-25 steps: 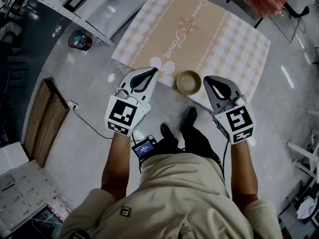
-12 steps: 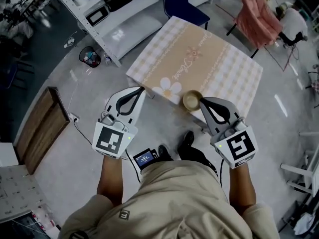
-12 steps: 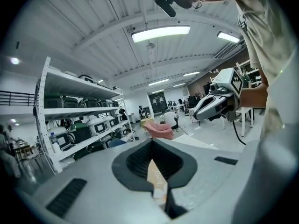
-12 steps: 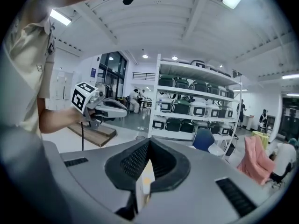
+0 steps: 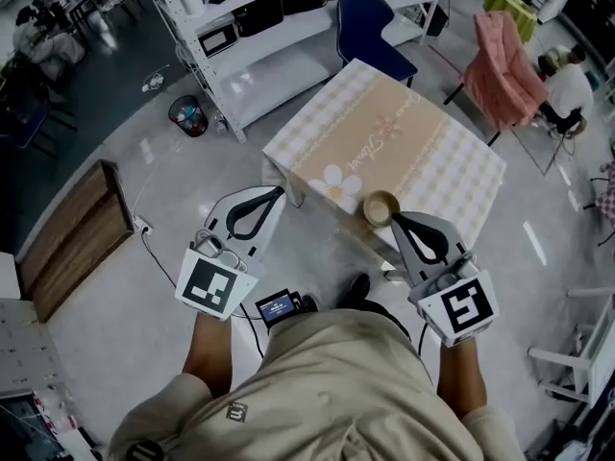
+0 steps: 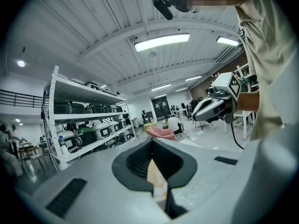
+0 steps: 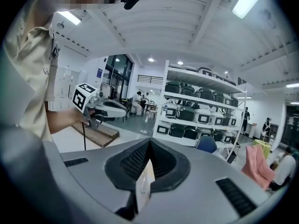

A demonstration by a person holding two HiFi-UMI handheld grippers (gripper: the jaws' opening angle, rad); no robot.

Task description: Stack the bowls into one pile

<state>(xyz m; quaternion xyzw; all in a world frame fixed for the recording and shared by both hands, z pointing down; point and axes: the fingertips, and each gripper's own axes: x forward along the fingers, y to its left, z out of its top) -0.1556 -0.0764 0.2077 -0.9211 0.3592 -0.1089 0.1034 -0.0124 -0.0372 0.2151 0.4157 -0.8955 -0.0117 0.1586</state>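
Tan bowl (image 5: 381, 208) on table (image 5: 423, 152), seen from head view only

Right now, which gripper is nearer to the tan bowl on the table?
Right. In the head view the right gripper sits beside the bowl, at its near edge; the left gripper is well off to the bowl's left.

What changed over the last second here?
Both the left gripper and right gripper drew back from the bowl as the person backed off from the table. Nothing taken or released. Bowl still at the table's near edge; both grippers still shut, empty.
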